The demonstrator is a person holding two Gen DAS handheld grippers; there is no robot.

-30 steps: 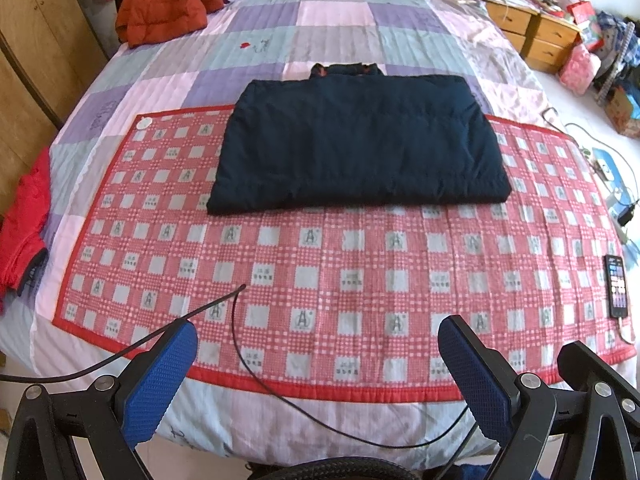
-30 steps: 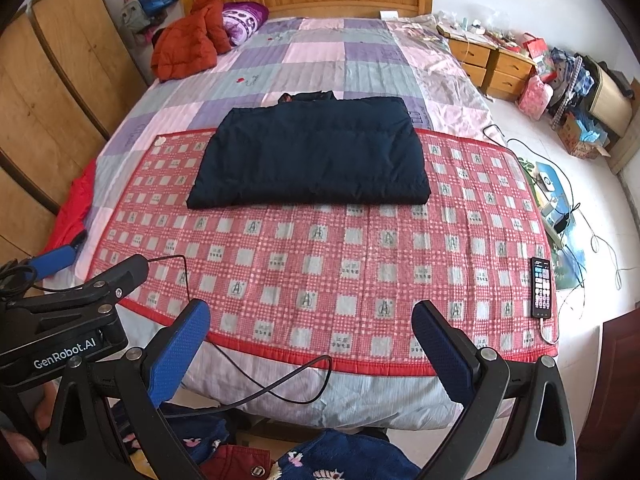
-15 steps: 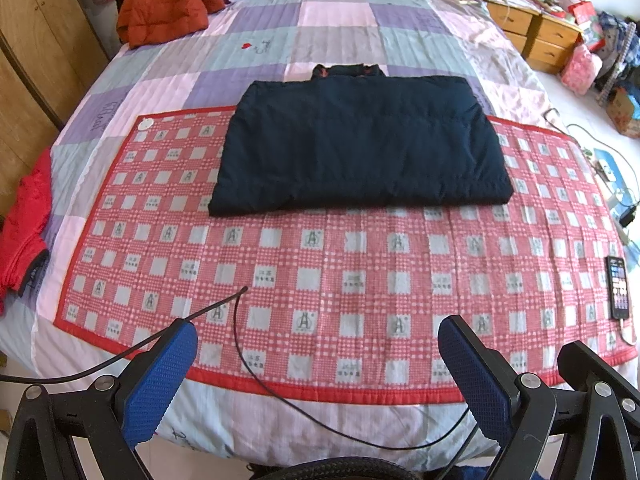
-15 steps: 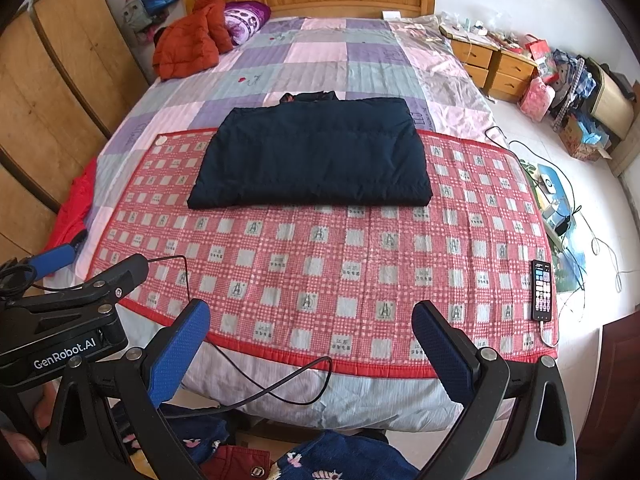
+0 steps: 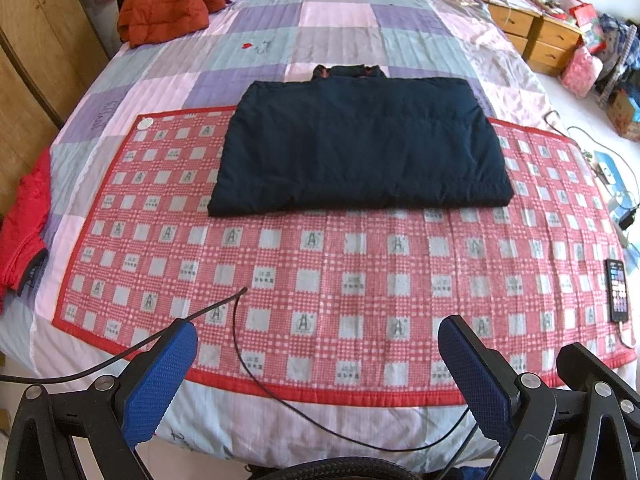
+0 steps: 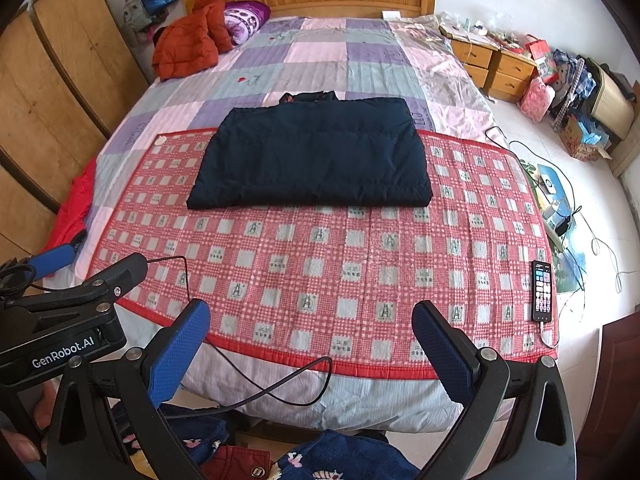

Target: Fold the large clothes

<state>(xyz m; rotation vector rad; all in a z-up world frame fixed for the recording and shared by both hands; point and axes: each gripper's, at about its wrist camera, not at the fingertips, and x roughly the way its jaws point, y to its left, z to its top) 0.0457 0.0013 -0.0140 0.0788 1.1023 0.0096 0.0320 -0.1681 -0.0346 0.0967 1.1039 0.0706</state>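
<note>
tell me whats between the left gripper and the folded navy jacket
Only the red checked mat with a thin black cable on its near part, seen in the left wrist view.

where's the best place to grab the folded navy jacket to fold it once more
Probably the two near corners of the navy jacket, coming in low from the foot of the bed. It lies flat on the red checked mat with its thick folded edge facing both open grippers, left gripper and right gripper, collar on the far side.
</note>
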